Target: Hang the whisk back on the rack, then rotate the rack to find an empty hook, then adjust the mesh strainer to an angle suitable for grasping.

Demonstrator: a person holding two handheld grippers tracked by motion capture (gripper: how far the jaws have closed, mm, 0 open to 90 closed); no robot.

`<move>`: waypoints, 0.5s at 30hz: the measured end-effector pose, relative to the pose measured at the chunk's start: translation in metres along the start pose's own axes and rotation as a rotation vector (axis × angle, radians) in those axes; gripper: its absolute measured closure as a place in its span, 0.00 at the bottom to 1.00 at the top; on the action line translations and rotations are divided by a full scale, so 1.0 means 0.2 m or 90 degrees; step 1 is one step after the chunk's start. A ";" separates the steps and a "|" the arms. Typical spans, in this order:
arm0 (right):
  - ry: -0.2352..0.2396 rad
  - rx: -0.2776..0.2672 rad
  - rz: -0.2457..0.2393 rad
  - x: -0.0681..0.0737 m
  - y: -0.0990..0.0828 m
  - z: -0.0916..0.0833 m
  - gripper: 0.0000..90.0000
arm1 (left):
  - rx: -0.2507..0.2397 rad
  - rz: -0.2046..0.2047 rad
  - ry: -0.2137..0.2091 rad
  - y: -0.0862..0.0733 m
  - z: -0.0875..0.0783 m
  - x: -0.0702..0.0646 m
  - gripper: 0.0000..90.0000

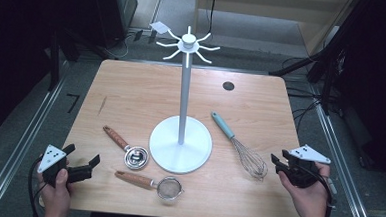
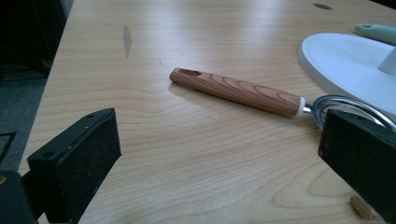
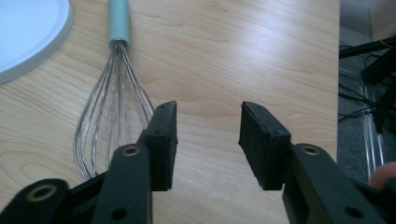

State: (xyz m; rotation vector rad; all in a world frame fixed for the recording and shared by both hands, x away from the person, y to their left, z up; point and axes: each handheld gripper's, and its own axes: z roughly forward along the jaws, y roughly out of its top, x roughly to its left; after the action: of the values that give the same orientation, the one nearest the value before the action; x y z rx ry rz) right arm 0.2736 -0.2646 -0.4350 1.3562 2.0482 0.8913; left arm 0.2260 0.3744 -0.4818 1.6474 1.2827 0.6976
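1. While the whisk [image 1: 242,146] lies flat on the table [image 1: 132,85] at about four o'clock from the white stand [image 1: 181,138], the right gripper [image 1: 281,162] sits just beside its wire head, at three o'clock of it, with nothing between the jaws
2. In the right gripper view the right gripper's [image 3: 208,135] two black jaws stand partly spread with bare wood between them, and the whisk's [image 3: 112,107] wires lie just outside the left jaw, apart from the pads
3. The right hand [image 1: 309,194] cups that gripper from below at the table's near right corner, jaws pointing toward nine o'clock
4. The left hand [image 1: 56,191] holds the left gripper [image 1: 83,159] at the near left edge, its jaws wide apart and empty, aimed toward three o'clock
5. In the left gripper view the wooden-handled measuring cup [image 2: 243,91] lies ahead between the widely spread jaws, untouched
6. The whisk has a pale teal handle pointing toward eleven o'clock and a silver balloon of wires toward five o'clock; its head ends near the right edge, with open wood at twelve o'clock of it up to a dark round hole [image 1: 228,85]
7. The measuring cup [image 1: 126,147] lies at eight o'clock from the stand, touching or nearly touching its base, and a small strainer [image 1: 152,184] with a wooden handle lies at six o'clock, near the front edge
8. The far half of the table is open wood around the pole
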 end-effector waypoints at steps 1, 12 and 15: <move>0.000 0.000 0.000 0.00 0.00 0.00 0.68 | 0.000 0.000 0.000 0.00 0.00 0.00 0.00; 0.069 0.064 0.014 0.02 0.21 0.10 0.64 | 0.003 0.000 -0.005 0.00 0.00 0.00 0.00; 0.038 0.085 0.024 0.03 0.28 0.15 0.59 | 0.002 -0.002 -0.005 0.00 0.00 0.00 0.00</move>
State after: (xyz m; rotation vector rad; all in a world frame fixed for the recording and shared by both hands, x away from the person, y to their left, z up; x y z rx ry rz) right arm 0.3261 -0.2360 -0.4131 1.4589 2.1681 0.8325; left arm 0.2268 0.3745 -0.4820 1.6488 1.2814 0.6860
